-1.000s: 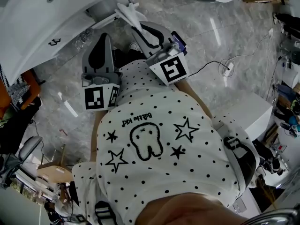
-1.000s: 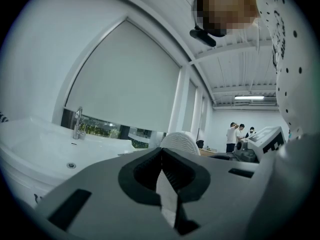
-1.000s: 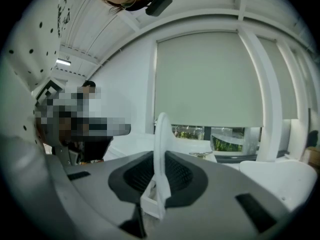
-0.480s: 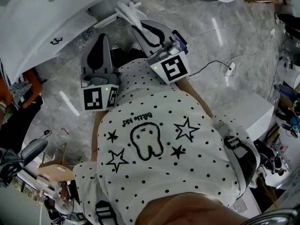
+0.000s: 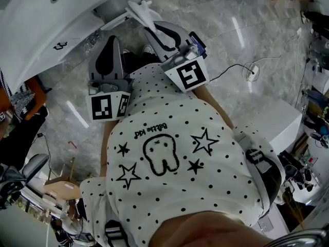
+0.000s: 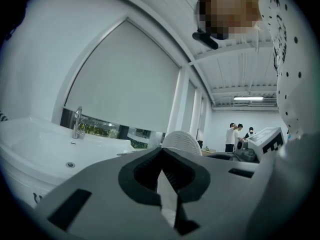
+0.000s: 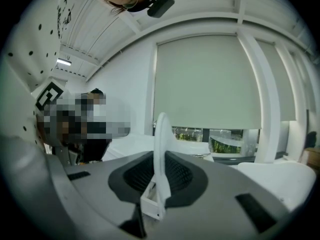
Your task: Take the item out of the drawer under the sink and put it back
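We hold left tongs and right tongs shut and empty at our chest near the white basin; drawer and item unseen, step undecidable.

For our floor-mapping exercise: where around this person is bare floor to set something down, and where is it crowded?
Bare marble floor lies between the right hand-held gripper and the cable. Another strip runs beside the white basin. Lower-left corner and right edge are cluttered.

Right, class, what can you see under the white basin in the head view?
Only grey marbled floor shows past the edge of the basin. The basin's own body covers whatever sits directly beneath it, so that cannot be seen.
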{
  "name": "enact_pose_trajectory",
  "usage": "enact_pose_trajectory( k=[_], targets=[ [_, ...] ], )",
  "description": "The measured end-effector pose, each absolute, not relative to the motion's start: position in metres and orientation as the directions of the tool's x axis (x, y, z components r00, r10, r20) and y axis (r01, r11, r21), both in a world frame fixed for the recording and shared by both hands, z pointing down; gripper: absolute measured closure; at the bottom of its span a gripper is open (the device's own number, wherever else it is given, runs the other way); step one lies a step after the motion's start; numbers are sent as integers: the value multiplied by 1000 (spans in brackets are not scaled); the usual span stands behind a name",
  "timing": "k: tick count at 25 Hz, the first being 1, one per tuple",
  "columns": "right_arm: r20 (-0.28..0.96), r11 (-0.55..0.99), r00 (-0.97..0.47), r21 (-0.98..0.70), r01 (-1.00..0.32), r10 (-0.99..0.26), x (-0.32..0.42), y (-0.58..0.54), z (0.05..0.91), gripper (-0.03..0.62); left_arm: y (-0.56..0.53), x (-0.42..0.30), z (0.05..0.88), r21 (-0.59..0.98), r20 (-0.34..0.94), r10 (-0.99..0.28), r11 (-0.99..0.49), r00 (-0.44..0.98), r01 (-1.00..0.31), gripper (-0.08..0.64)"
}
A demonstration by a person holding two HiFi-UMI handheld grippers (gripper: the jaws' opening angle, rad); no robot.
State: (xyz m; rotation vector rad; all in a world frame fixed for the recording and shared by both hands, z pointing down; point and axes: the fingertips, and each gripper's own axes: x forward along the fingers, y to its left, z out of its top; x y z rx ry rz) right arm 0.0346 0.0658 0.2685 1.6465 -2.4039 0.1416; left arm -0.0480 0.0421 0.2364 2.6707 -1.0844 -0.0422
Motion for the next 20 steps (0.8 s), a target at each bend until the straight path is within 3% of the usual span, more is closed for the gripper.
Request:
enact_pose_trajectory(
  k=[13, 20],
  targets=[
    [239, 362, -341, 47, -931, -909, 36, 65, 274, 529, 40, -47, 243, 253, 78, -688, -686, 722, -682, 555],
    [270, 412, -357, 188, -891, -894, 24, 70, 277, 530, 45, -48, 247, 260, 87, -684, -686, 724, -679, 555]
  ],
)
